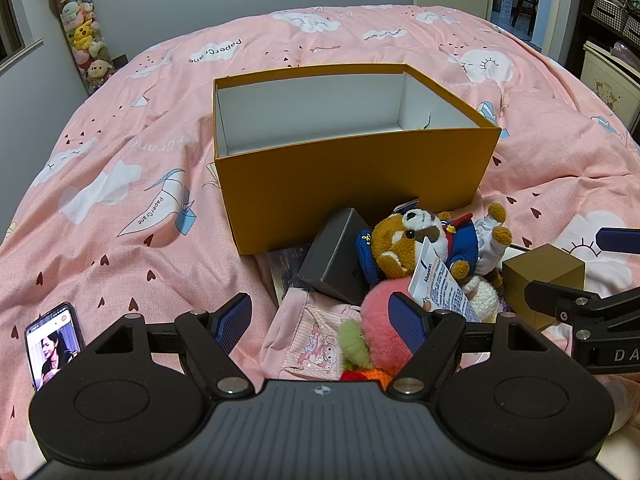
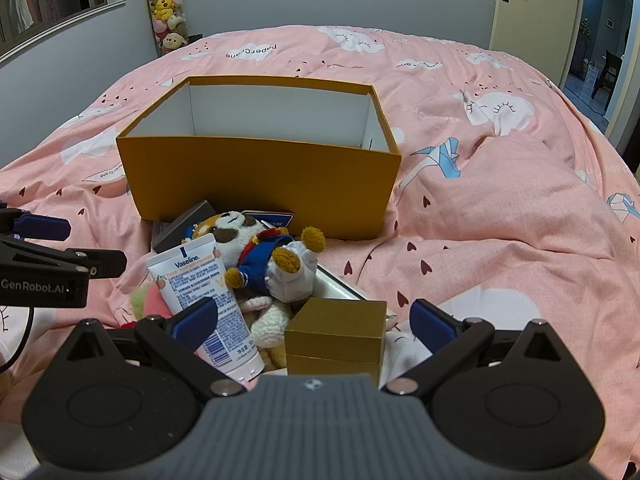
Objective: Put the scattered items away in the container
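Observation:
An open mustard-yellow box [image 1: 352,184] [image 2: 260,180] with a white, empty inside stands on the pink bedspread. In front of it lies a pile: a grey box [image 1: 336,256], a red panda plush in a blue outfit [image 1: 416,240] [image 2: 256,248], a Vaseline tube [image 2: 204,284], a pink pouch [image 1: 308,332], a pink fluffy ball [image 1: 380,320] and a gold box [image 2: 336,332] [image 1: 544,276]. My left gripper [image 1: 320,320] hangs open above the pouch and ball. My right gripper [image 2: 316,320] is open over the gold box. Neither holds anything.
A phone [image 1: 52,344] with a lit screen lies on the bedspread [image 1: 120,200] at the left. A tall tube of plush toys [image 2: 166,4] stands in the far corner. A doorway [image 2: 600,60] opens at the right. Each gripper shows in the other's view, close beside the pile.

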{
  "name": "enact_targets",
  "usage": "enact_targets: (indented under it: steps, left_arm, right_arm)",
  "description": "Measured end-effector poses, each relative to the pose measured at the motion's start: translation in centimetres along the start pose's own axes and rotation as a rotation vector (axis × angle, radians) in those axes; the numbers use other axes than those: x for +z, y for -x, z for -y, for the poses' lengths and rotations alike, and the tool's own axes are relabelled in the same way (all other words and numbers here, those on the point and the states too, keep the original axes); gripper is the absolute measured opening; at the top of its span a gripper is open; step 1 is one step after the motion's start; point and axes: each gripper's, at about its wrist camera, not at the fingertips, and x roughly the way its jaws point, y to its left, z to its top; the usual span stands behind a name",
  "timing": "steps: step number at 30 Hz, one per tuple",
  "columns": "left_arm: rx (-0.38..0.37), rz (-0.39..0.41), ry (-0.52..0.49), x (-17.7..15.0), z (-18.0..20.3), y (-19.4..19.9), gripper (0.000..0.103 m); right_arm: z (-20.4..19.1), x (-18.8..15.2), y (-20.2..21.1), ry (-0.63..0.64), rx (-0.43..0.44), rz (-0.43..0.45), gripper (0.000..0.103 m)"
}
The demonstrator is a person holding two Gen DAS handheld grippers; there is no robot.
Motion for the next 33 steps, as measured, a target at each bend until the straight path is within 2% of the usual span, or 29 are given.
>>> enact_targets:
  steps: [15, 21, 29, 33]
  left_arm:
    - [-0.001, 0.000, 0.001, 0.0, 0.0, 0.0, 0.089]
    - [-0.030, 0.005, 0.009, 0.0, -0.3, 0.0, 0.087]
    - [-0.091, 0.021, -0.008, 0.7, -0.3, 0.1, 0.078]
    - [-0.133, -0.003, 0.018, 1.2, -1.6, -0.4, 0.071]
  right_arm:
    - [-0.1, 0.0, 0.1, 0.000, 0.001, 0.000, 0.102]
    - [0.2, -0.3, -0.3, -0.005, 0.008, -0.001, 0.102]
    - [0.8, 0.5, -0.5, 0.012, 0.025, -0.001, 0.089]
    - [1.1, 1.5, -1.3, 0.088, 0.042, 0.004, 0.084]
